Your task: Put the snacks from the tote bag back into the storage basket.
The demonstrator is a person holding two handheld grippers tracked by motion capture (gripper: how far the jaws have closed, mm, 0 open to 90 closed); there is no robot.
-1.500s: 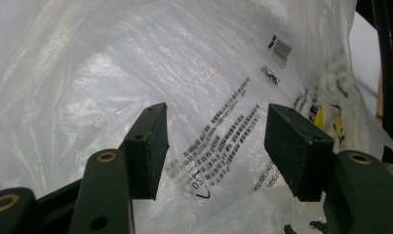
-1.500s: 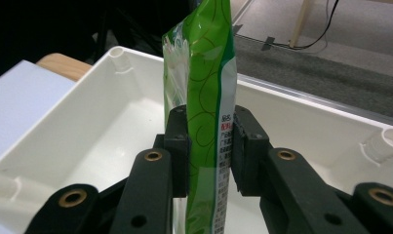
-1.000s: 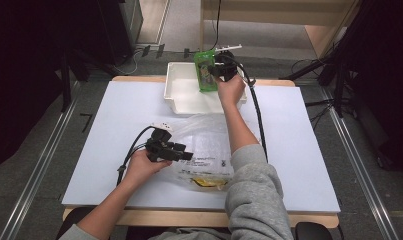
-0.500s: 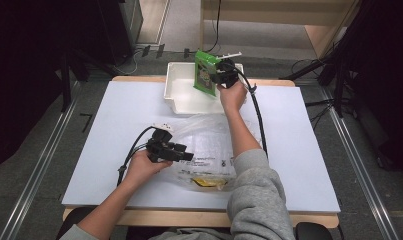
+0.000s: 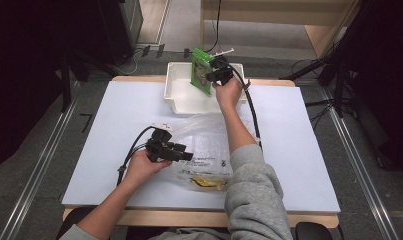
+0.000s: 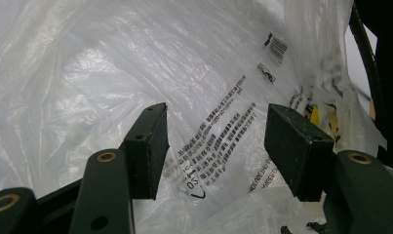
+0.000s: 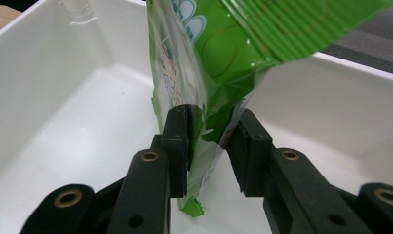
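Right tongs [image 7: 208, 141] are clamped on a green snack pouch [image 5: 201, 71], held up over the white bin [image 5: 176, 95] at the bench's 12 o'clock. Left tongs [image 6: 216, 141] sit apart over the clear plastic bag [image 5: 209, 150] near 6 o'clock.

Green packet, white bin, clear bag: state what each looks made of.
Green packet: glossy plastic film, judging by its ribbed sealed edge and creases.
White bin: smooth, likely moulded plastic with a soft sheen.
Clear bag: thin crinkled see-through plastic film, printed.

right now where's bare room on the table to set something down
Free: the left strip between table edge and left gripper, and the right side beyond the cable. Crowded: the middle, under the plastic bag, and the white bin.
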